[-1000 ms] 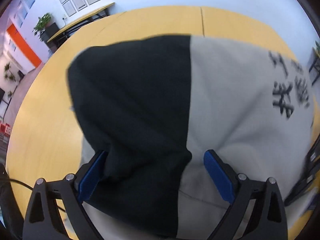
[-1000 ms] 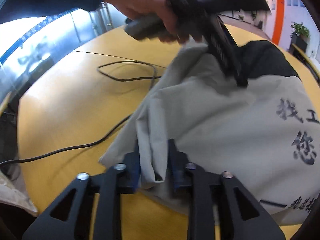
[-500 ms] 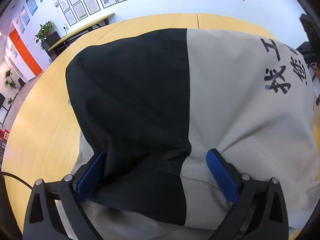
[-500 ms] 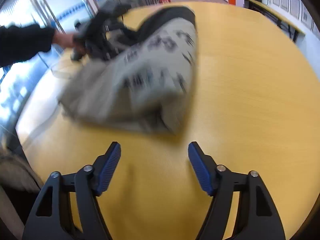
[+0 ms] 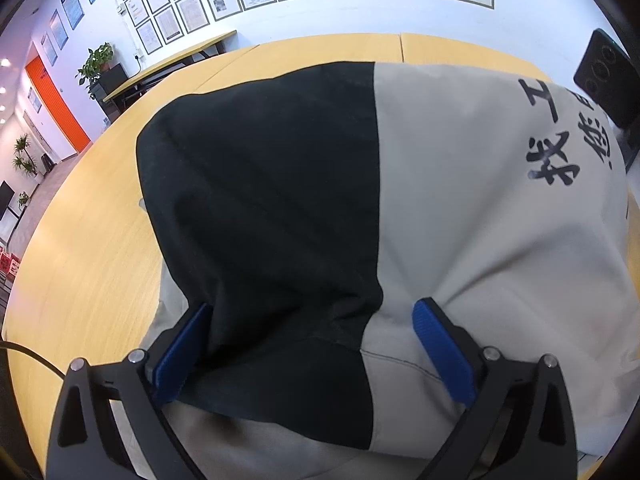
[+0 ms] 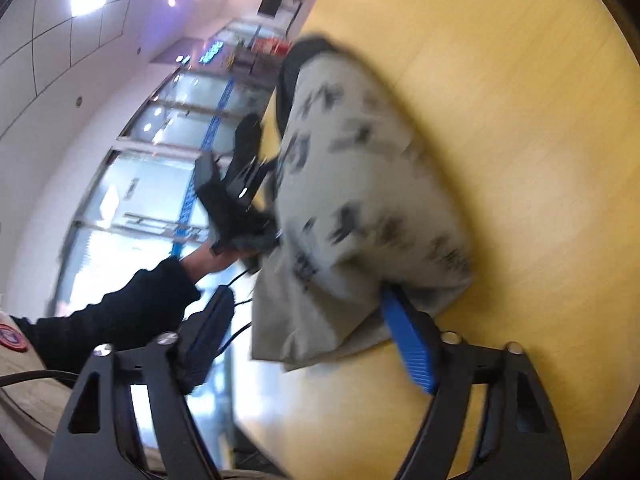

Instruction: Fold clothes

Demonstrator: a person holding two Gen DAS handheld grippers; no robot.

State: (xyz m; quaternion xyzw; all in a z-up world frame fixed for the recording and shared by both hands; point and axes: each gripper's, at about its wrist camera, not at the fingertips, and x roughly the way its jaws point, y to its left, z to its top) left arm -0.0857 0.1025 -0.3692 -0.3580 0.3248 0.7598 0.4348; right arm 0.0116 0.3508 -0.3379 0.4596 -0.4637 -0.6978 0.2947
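The right gripper (image 6: 308, 344) is swinging back, jaws spread; the left gripper (image 5: 312, 344), spread, is straddling the jacket (image 5: 460, 220) on the table (image 5: 88, 248). Soft, floppy: grab hems.

A grey-and-black garment (image 5: 460, 240) with black printed characters lay bunched and folded on the desk (image 5: 88, 248), filling the frame's centre.

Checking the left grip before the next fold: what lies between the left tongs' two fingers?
In the left wrist view the garment fills the gap of the open left tongs: black panel toward the left finger, grey toward the right.
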